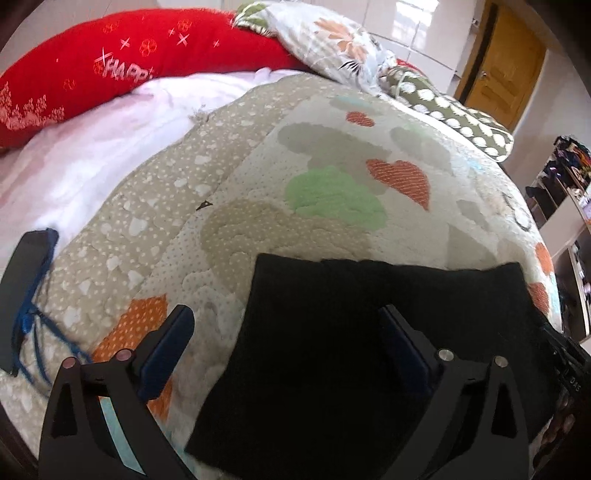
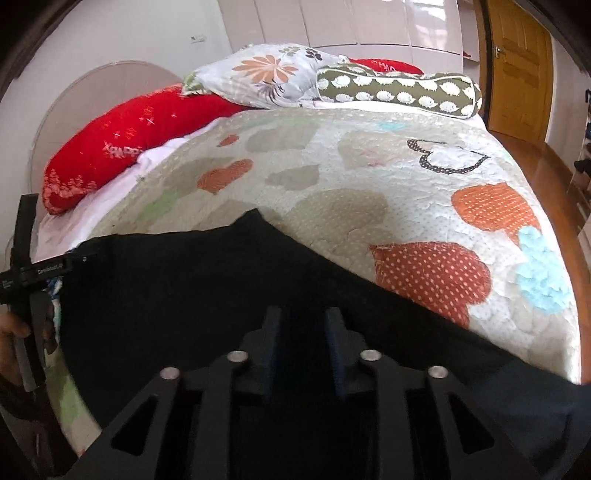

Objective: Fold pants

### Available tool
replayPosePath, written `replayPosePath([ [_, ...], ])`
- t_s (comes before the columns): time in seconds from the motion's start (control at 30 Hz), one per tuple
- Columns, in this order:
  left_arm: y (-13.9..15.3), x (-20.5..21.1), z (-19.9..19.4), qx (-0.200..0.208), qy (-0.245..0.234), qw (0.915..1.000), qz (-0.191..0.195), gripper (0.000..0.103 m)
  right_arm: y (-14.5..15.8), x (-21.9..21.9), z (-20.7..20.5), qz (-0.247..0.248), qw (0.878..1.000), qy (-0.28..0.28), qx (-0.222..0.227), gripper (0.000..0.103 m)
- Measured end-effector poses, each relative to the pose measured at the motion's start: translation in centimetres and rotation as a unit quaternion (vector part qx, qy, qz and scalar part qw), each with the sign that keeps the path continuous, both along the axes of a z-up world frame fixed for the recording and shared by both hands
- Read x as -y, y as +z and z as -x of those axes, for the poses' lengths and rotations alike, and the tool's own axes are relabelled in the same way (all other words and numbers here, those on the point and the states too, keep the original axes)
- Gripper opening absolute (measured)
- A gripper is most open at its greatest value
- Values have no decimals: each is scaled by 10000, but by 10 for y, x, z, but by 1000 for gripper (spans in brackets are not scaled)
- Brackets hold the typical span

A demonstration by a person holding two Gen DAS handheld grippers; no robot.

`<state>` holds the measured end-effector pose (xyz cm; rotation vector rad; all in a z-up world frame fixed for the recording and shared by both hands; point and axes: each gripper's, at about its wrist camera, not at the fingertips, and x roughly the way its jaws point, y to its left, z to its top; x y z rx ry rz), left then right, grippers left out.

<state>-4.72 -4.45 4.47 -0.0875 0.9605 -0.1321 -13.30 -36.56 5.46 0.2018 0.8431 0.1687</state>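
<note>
Left wrist view: one pair of black pants point(image 1: 332, 350) at 6 o'clock on the bed point(image 1: 332, 155), folded flat; left gripper point(image 1: 284, 343) jaws spread. Right gripper point(image 2: 303, 339) jaws narrowly parted over pants, grip unclear.

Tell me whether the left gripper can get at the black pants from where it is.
Probably yes: the left gripper is open just above the black pants, one of its fingers over the fabric, and nothing lies between them.

**Bright daylight, heavy fisheye bend**

Both views are evenly lit, with glare on the glossy wardrobe doors point(image 2: 388, 22). The black pants point(image 1: 332, 350) show no detail, only flat darkness. Dark corners frame each picture, the bed point(image 2: 369, 177) bulges, and the edges are softly blurred.
</note>
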Motion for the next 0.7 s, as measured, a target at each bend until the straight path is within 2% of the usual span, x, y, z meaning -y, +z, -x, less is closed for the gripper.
replayPosePath([
  [0.17, 22, 13, 23, 310, -198, 9993, -21, 100, 12, 0, 29, 132, 9998, 9, 143, 33],
  [0.37, 37, 33, 43, 512, -527, 9973, 28, 100, 8, 6, 55, 158, 9998, -85, 76, 35],
  [0.57, 24, 46, 51, 443, -624, 9970, -86, 100, -7, 19, 75, 215, 9994, -264, -83, 35],
  [0.7, 5, 49, 54, 347, -560, 9978, -107, 100, -13, 31, 88, 215, 9990, -379, -80, 36],
])
